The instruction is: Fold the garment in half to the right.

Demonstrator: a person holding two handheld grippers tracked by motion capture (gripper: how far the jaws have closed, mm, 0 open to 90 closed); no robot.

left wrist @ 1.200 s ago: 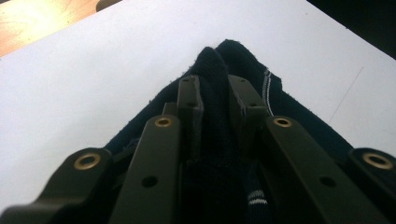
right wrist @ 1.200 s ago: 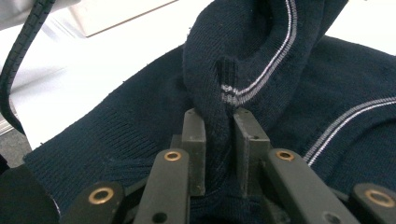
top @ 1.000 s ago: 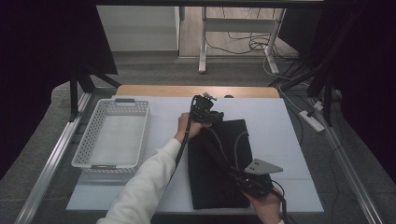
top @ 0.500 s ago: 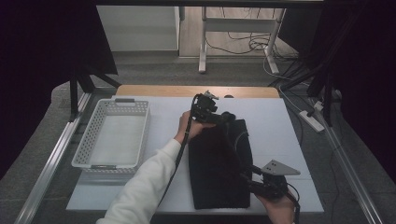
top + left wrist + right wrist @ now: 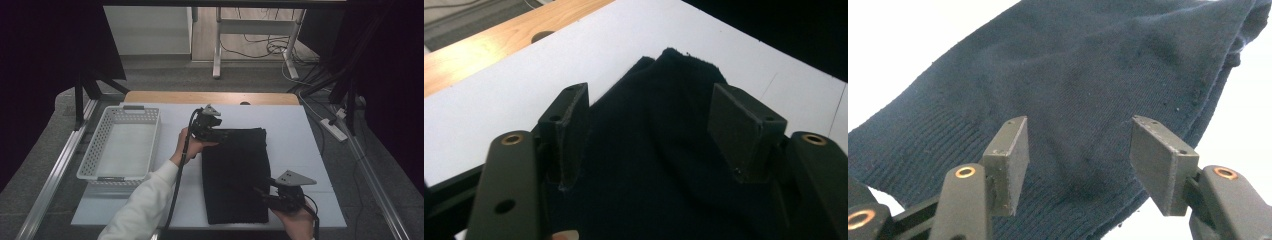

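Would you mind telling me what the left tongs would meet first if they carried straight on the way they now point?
Most likely the dark folded garment: the left tongs stand open just over it, aimed along its top edge. Beyond lies the white tabletop; depth is unclear.

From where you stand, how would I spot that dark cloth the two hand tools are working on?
Look at the white table. On its left side sits a white plastic basket; to the right of it, flat on the table, lies the dark folded garment. It is the one dark, soft thing on the white table, with ribbed knit along one edge.
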